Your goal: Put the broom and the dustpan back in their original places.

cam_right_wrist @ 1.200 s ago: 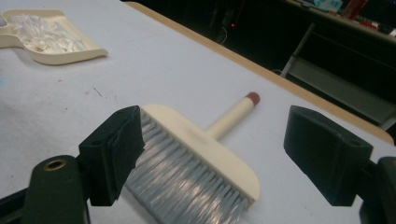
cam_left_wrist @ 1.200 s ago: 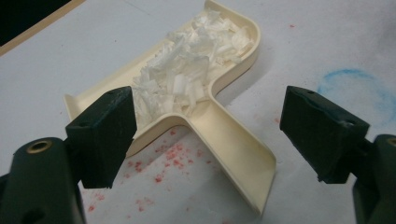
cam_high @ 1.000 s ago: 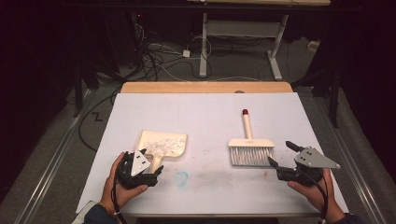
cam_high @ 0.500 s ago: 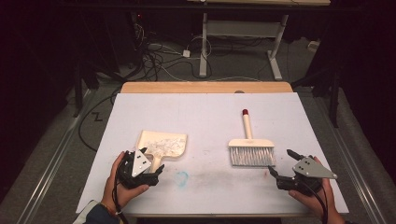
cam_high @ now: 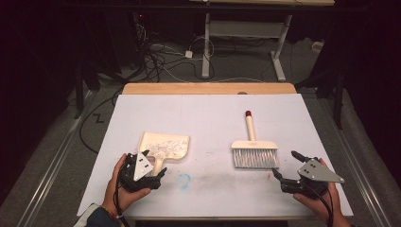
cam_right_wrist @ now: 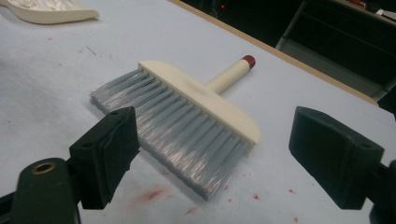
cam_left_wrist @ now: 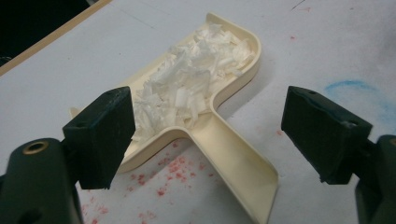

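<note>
Shredded white paper (cam_left_wrist: 187, 88) fills the cream dustpan (cam_high: 163, 146) on the left of the white table (cam_high: 208, 113), though from the high view the scraps read as little more than a pale smudge; the left gripper view makes them out strip by strip. In the high view the left gripper (cam_high: 153, 165) sits at the pan's handle, its grey plate covering part of that handle, while its own view shows the jaws spread wide to either side of the handle (touching nothing). Farther right lies the brush (cam_high: 253, 151), grey bristles toward the person, red-tipped handle pointing away. The right gripper (cam_high: 285, 164), just beside the bristles, has been opening and stands wide, nothing between its jaws. Red specks dot the table in the gripper views.
</note>
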`<state>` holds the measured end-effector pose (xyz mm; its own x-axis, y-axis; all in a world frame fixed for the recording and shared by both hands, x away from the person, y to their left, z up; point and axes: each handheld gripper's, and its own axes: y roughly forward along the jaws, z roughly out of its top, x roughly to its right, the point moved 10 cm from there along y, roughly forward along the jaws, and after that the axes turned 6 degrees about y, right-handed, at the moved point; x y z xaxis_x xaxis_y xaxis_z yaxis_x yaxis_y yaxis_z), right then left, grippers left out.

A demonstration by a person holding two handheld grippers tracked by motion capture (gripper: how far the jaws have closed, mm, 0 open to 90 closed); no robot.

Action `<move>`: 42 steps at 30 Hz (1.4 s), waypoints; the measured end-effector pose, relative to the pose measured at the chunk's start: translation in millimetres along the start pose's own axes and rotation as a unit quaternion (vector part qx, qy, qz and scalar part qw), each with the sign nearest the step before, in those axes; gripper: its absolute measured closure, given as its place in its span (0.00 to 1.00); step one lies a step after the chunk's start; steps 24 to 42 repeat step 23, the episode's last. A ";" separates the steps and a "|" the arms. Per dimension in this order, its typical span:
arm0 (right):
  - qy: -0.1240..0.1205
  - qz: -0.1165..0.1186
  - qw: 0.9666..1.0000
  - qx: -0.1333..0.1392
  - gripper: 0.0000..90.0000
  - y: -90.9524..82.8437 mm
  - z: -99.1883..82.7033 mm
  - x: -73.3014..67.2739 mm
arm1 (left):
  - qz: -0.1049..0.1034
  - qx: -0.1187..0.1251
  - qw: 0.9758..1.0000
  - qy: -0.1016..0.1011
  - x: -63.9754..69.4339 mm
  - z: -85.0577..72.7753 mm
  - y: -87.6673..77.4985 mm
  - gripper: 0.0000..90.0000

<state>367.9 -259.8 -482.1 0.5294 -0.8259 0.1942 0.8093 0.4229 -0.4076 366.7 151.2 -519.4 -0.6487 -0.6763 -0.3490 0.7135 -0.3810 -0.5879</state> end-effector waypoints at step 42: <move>0.009 -0.006 1.000 0.000 0.18 -4.5 -1.9 8.7 | 0.002 -0.003 1.000 0.006 -1.3 4.3 5.2 0.19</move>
